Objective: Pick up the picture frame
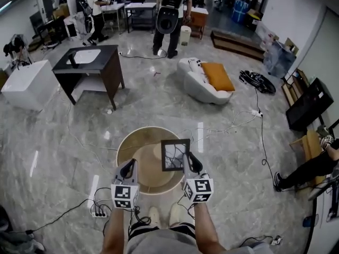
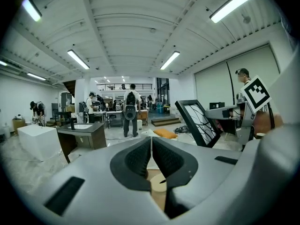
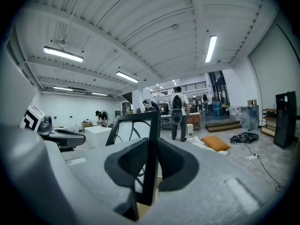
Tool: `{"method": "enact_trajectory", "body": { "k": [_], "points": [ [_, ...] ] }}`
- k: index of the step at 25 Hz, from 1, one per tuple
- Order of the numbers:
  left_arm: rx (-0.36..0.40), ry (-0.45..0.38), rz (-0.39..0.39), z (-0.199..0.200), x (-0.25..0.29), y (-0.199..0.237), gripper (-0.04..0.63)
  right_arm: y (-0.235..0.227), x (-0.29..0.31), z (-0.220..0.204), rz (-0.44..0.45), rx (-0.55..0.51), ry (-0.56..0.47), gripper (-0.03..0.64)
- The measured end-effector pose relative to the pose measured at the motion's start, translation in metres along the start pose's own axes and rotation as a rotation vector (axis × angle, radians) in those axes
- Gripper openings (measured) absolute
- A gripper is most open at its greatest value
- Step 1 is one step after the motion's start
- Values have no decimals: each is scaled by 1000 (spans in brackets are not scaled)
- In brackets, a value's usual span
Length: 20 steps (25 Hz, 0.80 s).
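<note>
The picture frame (image 1: 175,154) is black-edged, with a white picture crossed by dark lines, and it hangs upright above a round wooden table (image 1: 139,143). My right gripper (image 1: 190,161) is shut on its right edge. In the right gripper view the frame's edge (image 3: 151,130) runs straight between the two dark pads (image 3: 177,165). My left gripper (image 1: 128,166) floats beside the frame to its left, shut, with nothing in it. Its pads (image 2: 136,159) meet in the left gripper view, where the frame (image 2: 198,122) stands off to the right.
Beyond the round table stand a dark washstand (image 1: 91,63), a white box (image 1: 28,83) and a white seat with an orange cushion (image 1: 217,76). Cables and a power strip (image 1: 98,213) lie on the marble floor. People stand at the back, and a person's leg (image 1: 310,169) shows at the right.
</note>
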<state>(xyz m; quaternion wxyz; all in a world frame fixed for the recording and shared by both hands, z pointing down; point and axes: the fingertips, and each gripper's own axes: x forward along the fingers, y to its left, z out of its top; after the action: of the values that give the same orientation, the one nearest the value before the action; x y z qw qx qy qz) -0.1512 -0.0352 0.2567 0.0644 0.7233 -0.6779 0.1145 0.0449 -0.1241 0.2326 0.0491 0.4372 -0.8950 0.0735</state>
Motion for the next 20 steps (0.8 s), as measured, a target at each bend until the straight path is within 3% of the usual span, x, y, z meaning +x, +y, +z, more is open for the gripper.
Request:
{"method": "enact_trajectory", "body": {
  "k": [9,20],
  "points": [
    [13,-38,-33,11,-41,-15,28,8,-64,11,-60,-23,-39,60],
    [31,-28,-39,7,-43,-13,28,12,-63,8,-61,-24,-45,60]
  ]
}}
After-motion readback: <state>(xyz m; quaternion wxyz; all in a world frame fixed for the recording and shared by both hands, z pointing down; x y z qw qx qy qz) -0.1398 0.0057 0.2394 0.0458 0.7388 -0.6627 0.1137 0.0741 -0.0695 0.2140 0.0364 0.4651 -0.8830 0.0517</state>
